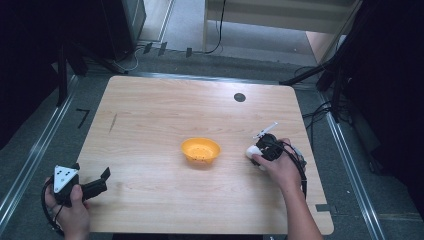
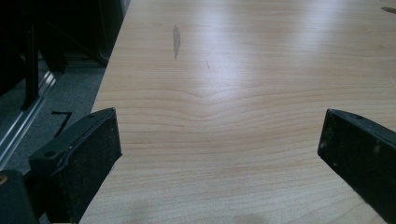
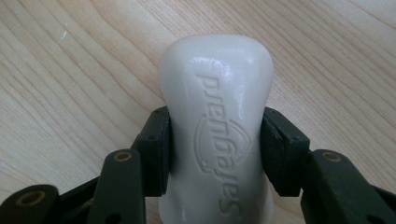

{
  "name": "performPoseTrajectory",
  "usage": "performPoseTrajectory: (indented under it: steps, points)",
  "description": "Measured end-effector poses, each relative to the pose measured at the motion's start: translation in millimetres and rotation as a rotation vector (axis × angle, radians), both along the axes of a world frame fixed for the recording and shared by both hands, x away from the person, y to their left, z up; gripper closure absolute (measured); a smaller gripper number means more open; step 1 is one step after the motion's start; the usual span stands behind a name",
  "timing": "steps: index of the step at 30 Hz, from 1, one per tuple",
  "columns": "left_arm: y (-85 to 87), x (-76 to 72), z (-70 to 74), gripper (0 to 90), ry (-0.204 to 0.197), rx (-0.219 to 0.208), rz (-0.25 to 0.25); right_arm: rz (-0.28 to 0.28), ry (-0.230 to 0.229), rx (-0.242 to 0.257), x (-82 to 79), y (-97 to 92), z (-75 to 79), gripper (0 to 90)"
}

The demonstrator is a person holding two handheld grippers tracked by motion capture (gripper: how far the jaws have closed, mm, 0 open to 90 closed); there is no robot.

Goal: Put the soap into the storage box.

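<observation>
1. soap (image 3: 215,126), a white bar with raised lettering, lies on the table (image 1: 150,110) to the right of the orange bowl (image 1: 200,149), a little apart from it.
2. right gripper (image 3: 215,149) has both pads pressed on the soap's sides, clamping it.
3. left gripper (image 2: 219,154) sits well left of the bowl at the table's near corner, jaws wide apart with only bare wood between them.

An orange bowl (image 1: 200,149) sits near the middle of the frame on the wooden tabletop (image 1: 150,115). A dark round spot (image 1: 239,97) lies toward the upper right, and a dark streak (image 1: 113,122) marks the wood at left.
</observation>
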State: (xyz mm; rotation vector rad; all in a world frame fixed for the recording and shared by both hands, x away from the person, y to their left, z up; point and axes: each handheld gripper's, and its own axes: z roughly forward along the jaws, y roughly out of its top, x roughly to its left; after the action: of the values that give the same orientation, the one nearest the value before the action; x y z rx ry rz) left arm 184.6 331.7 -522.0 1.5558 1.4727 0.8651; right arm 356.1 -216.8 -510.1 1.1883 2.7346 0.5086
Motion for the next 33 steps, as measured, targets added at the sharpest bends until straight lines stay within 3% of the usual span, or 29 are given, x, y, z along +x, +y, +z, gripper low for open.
performPoseTrajectory:
  steps: [18,33]
  points:
    - [-0.8,0.1,-0.1,0.0,-0.001,0.004,0.001,0.052,-0.059,0.035,-5.8,-0.8,20.5,51.1]
    - [-0.7,0.1,-0.1,0.0,-0.001,0.003,0.002,0.111,-0.063,0.039,-3.5,13.5,33.5,51.1]
